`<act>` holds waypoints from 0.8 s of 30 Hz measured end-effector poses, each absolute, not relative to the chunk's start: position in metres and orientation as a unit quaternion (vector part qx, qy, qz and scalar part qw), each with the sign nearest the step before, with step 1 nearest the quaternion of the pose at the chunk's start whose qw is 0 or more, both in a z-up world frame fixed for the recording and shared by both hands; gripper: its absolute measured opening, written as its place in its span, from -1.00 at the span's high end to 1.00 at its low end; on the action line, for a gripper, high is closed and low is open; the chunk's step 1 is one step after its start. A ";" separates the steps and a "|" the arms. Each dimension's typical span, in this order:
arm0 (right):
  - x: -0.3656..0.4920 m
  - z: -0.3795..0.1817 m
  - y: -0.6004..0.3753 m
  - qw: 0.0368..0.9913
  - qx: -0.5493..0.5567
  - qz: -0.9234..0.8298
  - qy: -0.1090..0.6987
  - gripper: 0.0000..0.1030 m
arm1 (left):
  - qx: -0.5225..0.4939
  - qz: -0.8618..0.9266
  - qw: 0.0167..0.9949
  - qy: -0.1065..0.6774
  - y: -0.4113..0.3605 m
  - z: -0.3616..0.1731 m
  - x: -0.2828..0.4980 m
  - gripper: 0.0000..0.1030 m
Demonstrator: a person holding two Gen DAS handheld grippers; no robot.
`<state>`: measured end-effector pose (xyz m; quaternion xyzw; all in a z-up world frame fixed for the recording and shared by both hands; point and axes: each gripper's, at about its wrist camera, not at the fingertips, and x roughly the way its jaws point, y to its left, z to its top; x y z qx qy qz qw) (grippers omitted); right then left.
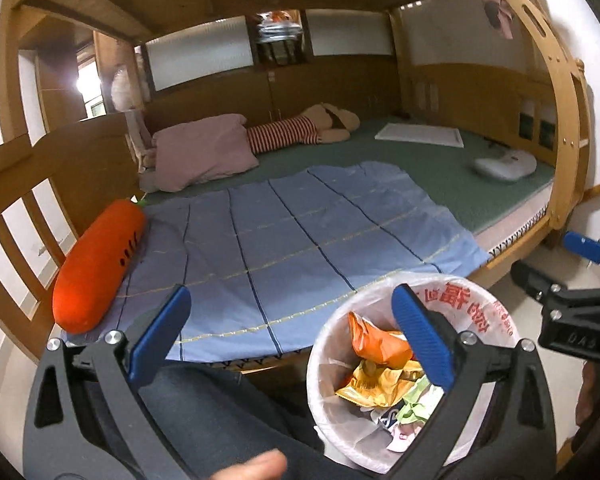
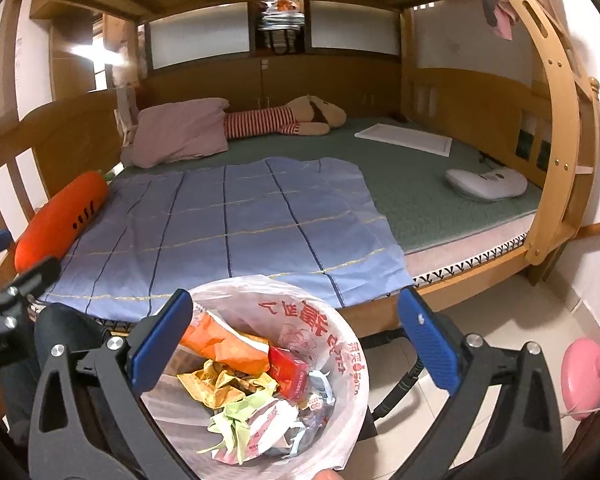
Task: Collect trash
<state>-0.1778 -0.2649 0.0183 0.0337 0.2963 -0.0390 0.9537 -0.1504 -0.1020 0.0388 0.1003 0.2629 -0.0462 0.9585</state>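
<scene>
Both the left gripper (image 1: 292, 344) and the right gripper (image 2: 296, 344) hang spread wide and empty over the white plastic-lined trash bin (image 2: 352, 364) at six o'clock, whose piled crumpled wrappers (image 2: 236, 396) could spill if a finger knocks its rim.

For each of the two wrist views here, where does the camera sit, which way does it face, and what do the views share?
Left wrist: behind the open left gripper, facing the bunk bed; the trash bin sits lower right, the right gripper at the right edge, a fingertip below.
Right wrist: behind the open right gripper, facing the same bed; the bin sits between its fingers.
Shared: bin, blue sheet, carrot pillow.
</scene>
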 end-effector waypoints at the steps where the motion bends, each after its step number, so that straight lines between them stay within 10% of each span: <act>1: -0.178 0.019 -0.265 0.954 0.033 -0.039 0.295 -0.94 | 0.100 -0.045 0.959 0.261 -0.100 0.040 -0.152 -0.94; 24: -0.178 0.020 -0.264 0.954 0.028 -0.029 0.298 -0.94 | 0.100 -0.043 0.960 0.259 -0.104 0.044 -0.157 -0.94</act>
